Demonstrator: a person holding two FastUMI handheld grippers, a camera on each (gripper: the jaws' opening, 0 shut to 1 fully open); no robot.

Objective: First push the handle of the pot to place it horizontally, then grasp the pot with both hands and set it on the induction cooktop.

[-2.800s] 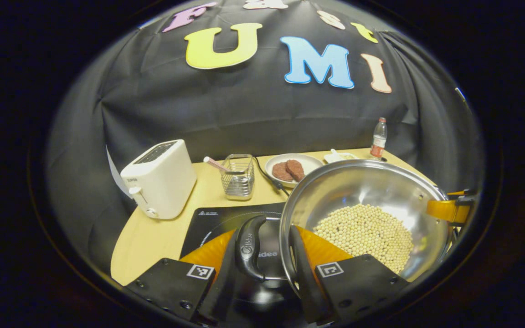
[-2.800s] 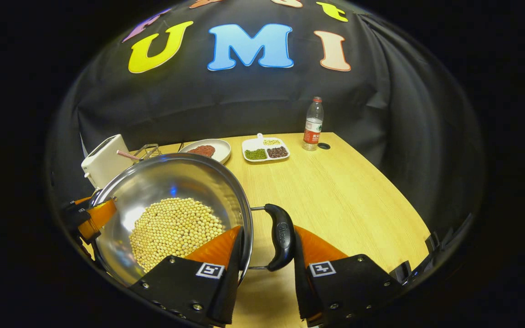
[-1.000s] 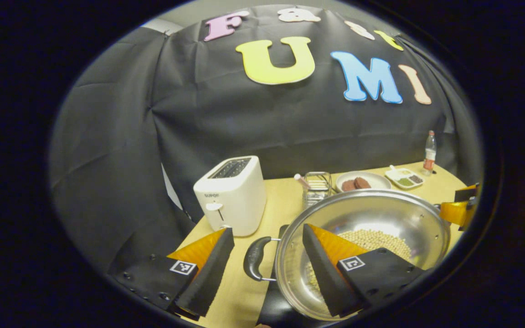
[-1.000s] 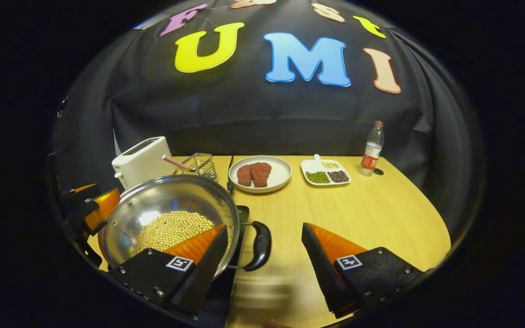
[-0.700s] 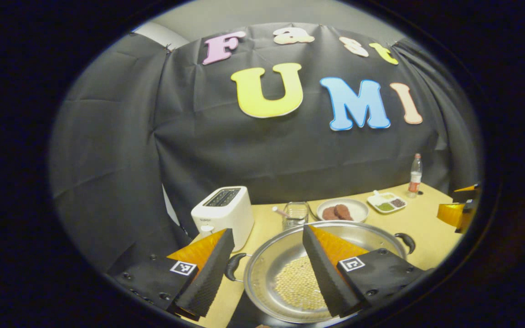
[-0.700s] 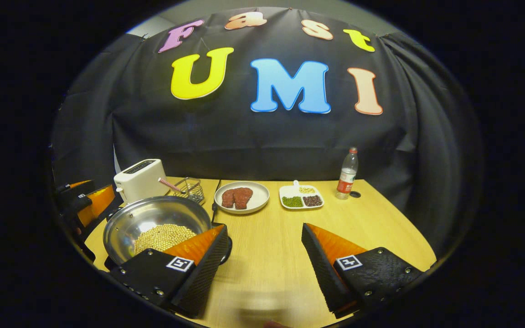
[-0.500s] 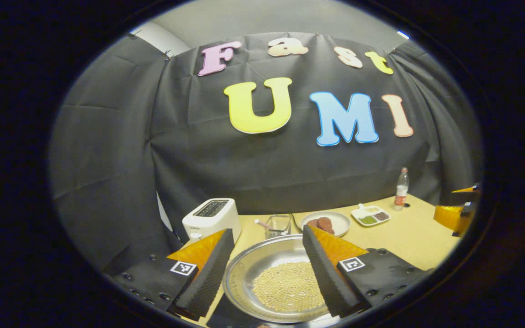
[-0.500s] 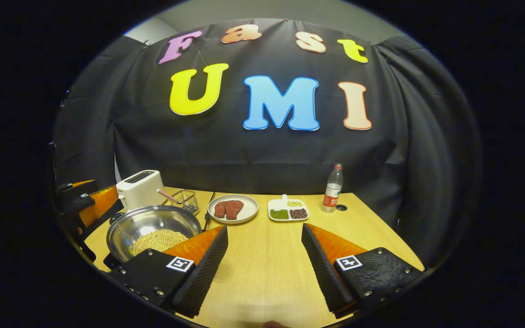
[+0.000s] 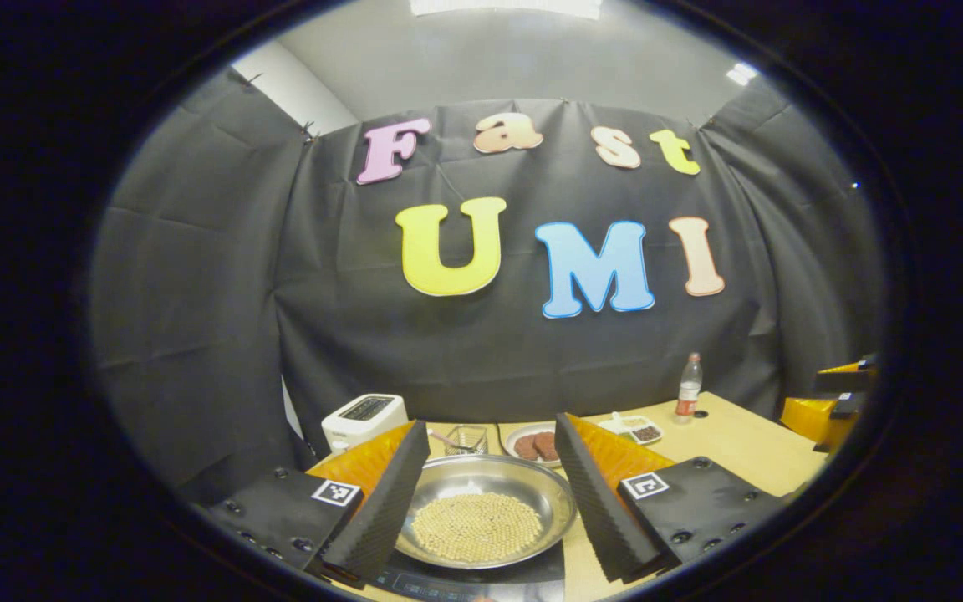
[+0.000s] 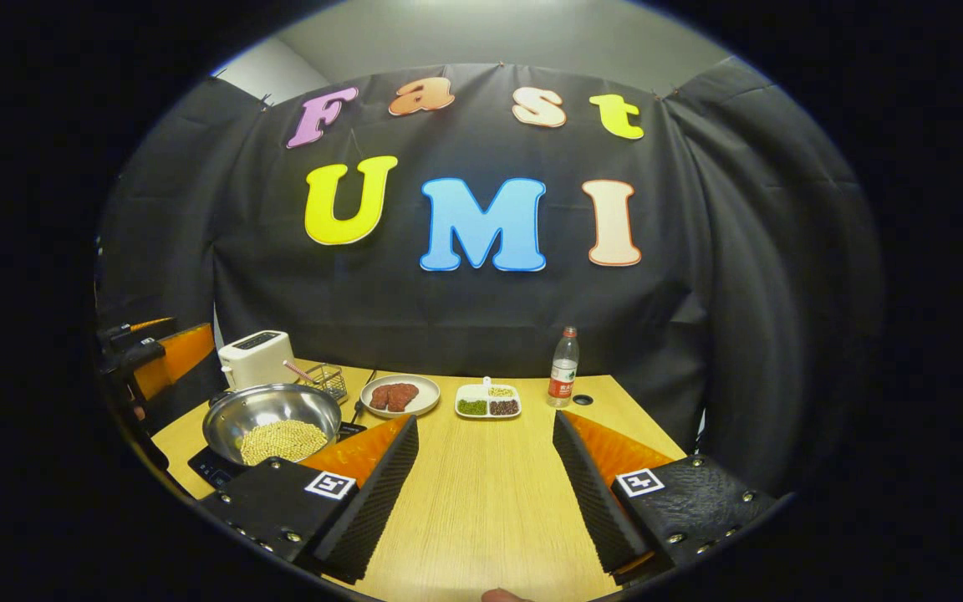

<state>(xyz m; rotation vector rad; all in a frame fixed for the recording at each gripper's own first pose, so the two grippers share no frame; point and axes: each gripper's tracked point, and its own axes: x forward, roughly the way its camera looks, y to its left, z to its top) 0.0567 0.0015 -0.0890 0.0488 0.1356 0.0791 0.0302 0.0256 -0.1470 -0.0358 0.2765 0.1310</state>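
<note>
The steel pot (image 9: pixel 486 514) holding pale beans rests on the black induction cooktop (image 9: pixel 481 579); in the right gripper view the pot (image 10: pixel 272 422) and cooktop (image 10: pixel 212 468) sit at the table's left. My left gripper (image 9: pixel 486 489) is open, raised well back from the pot, which shows between its fingers. My right gripper (image 10: pixel 486 481) is open over bare table to the right of the pot. The left gripper's orange finger (image 10: pixel 165 355) shows at the left edge of the right gripper view, and the right gripper (image 9: pixel 824 405) shows at the right edge of the left gripper view.
Behind the pot stand a white toaster (image 10: pixel 257 355) and a wire basket (image 10: pixel 327 380) with a straw. A plate of meat patties (image 10: pixel 398 395), a divided dish of beans (image 10: pixel 488 401) and a water bottle (image 10: pixel 563 368) line the far side of the wooden table (image 10: pixel 490 493).
Both grippers let go of the pot's handles, opened, and pulled up and back from the table. The pot stays on the cooktop and looks smaller and farther off.
</note>
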